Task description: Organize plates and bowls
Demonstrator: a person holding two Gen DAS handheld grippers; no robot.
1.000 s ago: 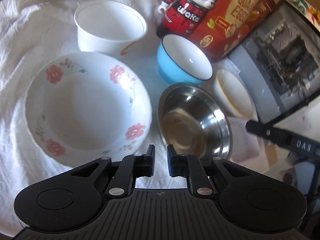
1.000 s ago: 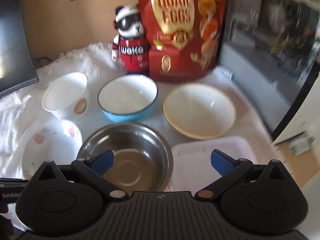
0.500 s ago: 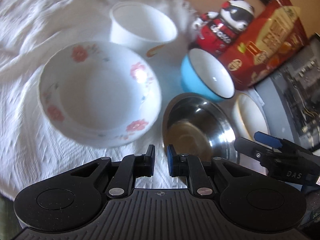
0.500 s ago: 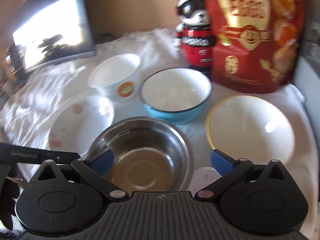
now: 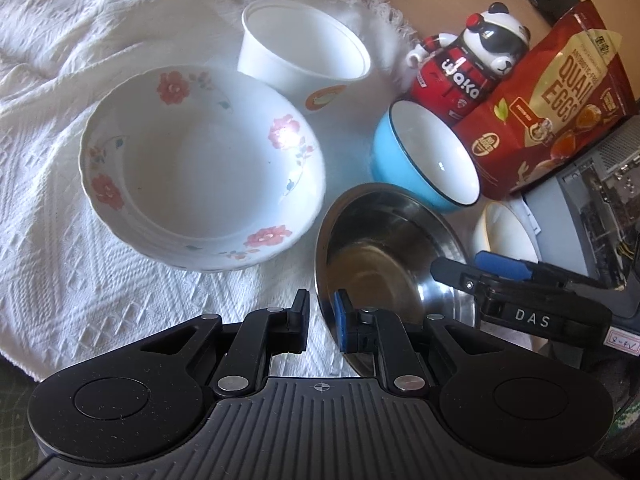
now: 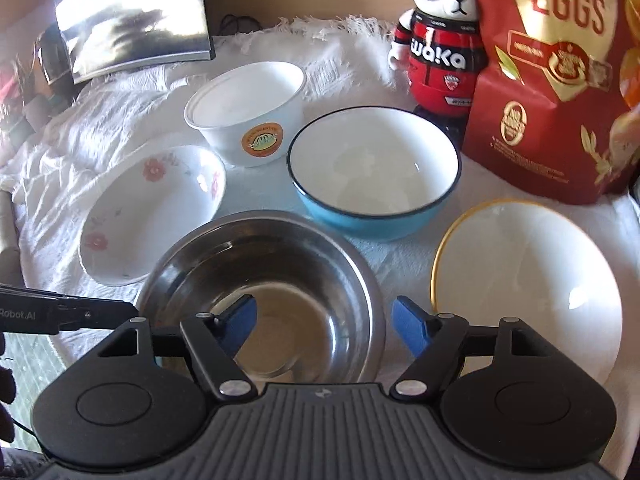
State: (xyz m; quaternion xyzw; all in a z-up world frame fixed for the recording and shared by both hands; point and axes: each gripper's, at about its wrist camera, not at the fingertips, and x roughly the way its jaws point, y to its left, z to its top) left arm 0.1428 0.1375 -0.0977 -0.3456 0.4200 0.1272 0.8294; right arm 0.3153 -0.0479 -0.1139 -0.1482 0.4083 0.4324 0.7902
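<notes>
A steel bowl (image 5: 380,248) (image 6: 264,280) sits on the white cloth, nearest both grippers. My left gripper (image 5: 320,316) is nearly closed, its fingers either side of the steel bowl's left rim. My right gripper (image 6: 324,320) is open, its fingers either side of the bowl's right rim; it also shows in the left wrist view (image 5: 500,276). A floral bowl (image 5: 200,168) (image 6: 152,212) lies left of the steel bowl. A white paper cup-bowl (image 5: 304,56) (image 6: 248,112), a blue bowl (image 5: 424,160) (image 6: 372,172) and a yellow-rimmed plate (image 6: 524,288) (image 5: 504,232) lie around it.
A panda figurine (image 6: 440,36) (image 5: 468,68) and a red quail-eggs bag (image 6: 560,80) (image 5: 552,108) stand behind the bowls. A monitor (image 6: 132,12) stands back left. A grey computer case (image 5: 600,208) stands at the right. The white cloth (image 5: 60,120) covers the table.
My left gripper has moved right and opened slightly, so its fingers now straddle the steel bowl's left rim. My right gripper has moved left and forward, straddling the bowl's right rim.
</notes>
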